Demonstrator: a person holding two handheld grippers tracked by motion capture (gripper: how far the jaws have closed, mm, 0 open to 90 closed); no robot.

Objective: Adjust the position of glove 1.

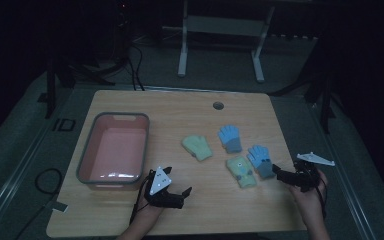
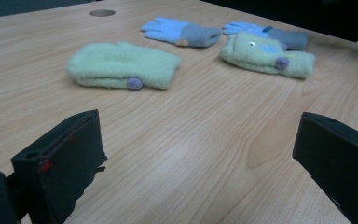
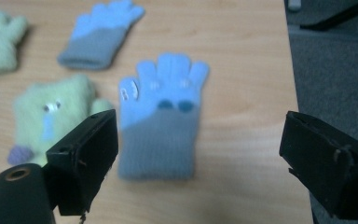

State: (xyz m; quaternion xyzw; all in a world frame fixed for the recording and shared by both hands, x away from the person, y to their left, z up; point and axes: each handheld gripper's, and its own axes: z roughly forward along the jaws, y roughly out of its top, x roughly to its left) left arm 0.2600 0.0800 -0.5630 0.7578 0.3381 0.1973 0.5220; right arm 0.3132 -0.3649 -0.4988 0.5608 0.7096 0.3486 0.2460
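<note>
Table: wooden table (image 1: 130,215), round grommet hole (image 1: 218,105) near its far edge.
Basin: pink basin with grey rim (image 1: 87,150) on the table's left part, seen from the high view.
Gloves: four, near the table's middle-right. Plain green mitten (image 1: 198,147); blue glove with grey cuff (image 1: 230,138) beside it; green mitten with a face (image 1: 241,171); blue glove with face marks (image 1: 261,160) just beside that one.
Left gripper (image 1: 178,192): near the front edge, jaws spread wide, nothing between them.
Right gripper (image 1: 280,172): jaws wide apart, empty, the marked blue glove's cuff just ahead.
Gripper views: show purple buttons and eye details too small from above.
Hard to make out: dim surroundings; right gripper view blurred.
</note>
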